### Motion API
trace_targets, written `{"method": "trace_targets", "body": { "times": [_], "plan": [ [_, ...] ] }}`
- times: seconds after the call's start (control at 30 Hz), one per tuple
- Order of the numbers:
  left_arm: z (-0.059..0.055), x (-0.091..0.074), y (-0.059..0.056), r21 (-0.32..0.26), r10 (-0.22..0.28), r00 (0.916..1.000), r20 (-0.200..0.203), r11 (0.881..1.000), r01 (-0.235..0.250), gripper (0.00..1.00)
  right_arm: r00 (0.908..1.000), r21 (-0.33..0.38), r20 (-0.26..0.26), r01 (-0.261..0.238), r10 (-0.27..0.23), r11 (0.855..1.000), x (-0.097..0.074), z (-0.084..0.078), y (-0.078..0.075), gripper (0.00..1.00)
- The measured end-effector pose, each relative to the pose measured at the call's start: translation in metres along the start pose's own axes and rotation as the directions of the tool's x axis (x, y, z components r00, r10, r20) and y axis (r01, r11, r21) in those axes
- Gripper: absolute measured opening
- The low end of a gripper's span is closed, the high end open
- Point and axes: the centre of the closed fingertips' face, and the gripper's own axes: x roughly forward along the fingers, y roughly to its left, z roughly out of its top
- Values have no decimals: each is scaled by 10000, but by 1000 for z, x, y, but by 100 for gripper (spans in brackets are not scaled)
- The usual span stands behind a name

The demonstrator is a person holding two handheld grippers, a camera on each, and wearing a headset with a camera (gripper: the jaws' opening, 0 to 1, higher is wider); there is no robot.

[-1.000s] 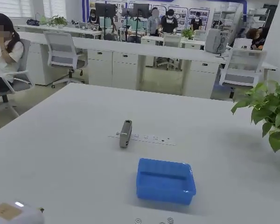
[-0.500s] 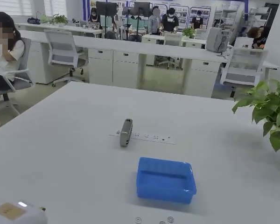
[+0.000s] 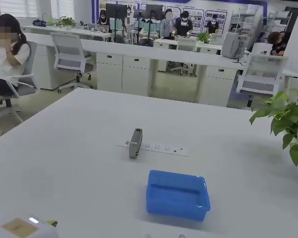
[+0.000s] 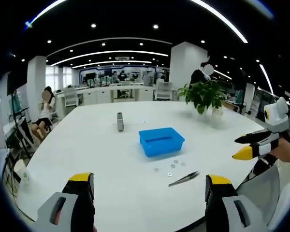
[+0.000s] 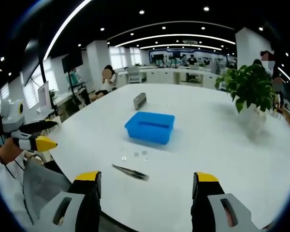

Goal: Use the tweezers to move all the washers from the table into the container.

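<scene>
Table lay white before me in the head view, the blue container standing near my edge and two of the washers just showing at the picture's bottom, in front of it. A small grey device stood farther off, and a potted plant leaned in from the right. In the left gripper view my left gripper was held short of the table, jaws spread wide with nothing between them. The washers lay loose between me and the container, the tweezers flat just beside them, and my right gripper came in from the right, jaws parted. In the right gripper view that gripper's jaws were likewise released and empty. The tweezers lay just ahead, the washers beyond them, the container behind those.
</scene>
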Motion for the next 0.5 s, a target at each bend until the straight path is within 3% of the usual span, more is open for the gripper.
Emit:
{"method": "trace_targets", "body": {
  "times": [0.5],
  "plan": [
    [-3, 16, 0, 118, -300, 9992, -245, 9995, 303, 96, 9997, 16, -189, 155, -155, 9999, 9, -1, -6, 75]
  ]
}}
